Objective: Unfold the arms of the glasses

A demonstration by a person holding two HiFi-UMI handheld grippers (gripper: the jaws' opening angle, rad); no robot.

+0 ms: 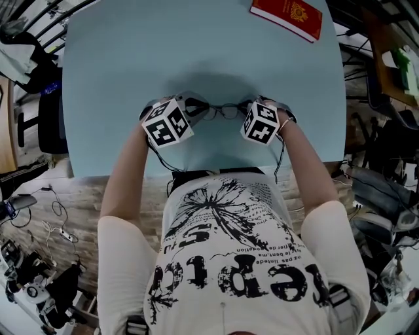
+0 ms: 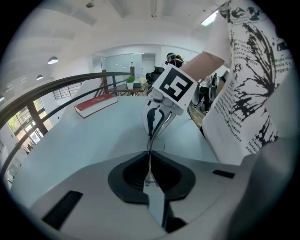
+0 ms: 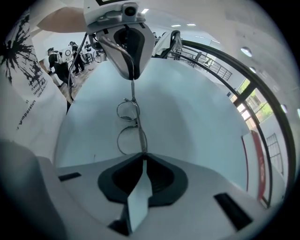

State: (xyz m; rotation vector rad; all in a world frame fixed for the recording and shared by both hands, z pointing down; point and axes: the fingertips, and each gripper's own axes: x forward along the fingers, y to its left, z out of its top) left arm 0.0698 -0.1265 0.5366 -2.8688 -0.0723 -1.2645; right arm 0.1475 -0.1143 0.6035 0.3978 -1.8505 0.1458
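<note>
table (image 1: 131,65): plain pale blue. book (image 1: 287,16): red cover with a gold emblem. glasses (image 1: 221,111): thin dark wire frame, clear lenses. left gripper (image 2: 150,164) and right gripper (image 3: 140,159): pale grey bodies, black jaw recesses, each with a white cube bearing black square markers. t-shirt (image 1: 229,248): off-white with black splatter print and black lettering. floor (image 1: 85,196): mottled beige and grey.

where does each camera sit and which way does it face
Head view: on the person's head, facing steeply down at the table; shirt, arms show.
Left gripper view: on the left gripper, facing the right gripper along its fingers; shirt at right.
Right gripper view: on the right gripper, facing the left; shirt at left.
All share the glasses, gripped at both ends.
</note>
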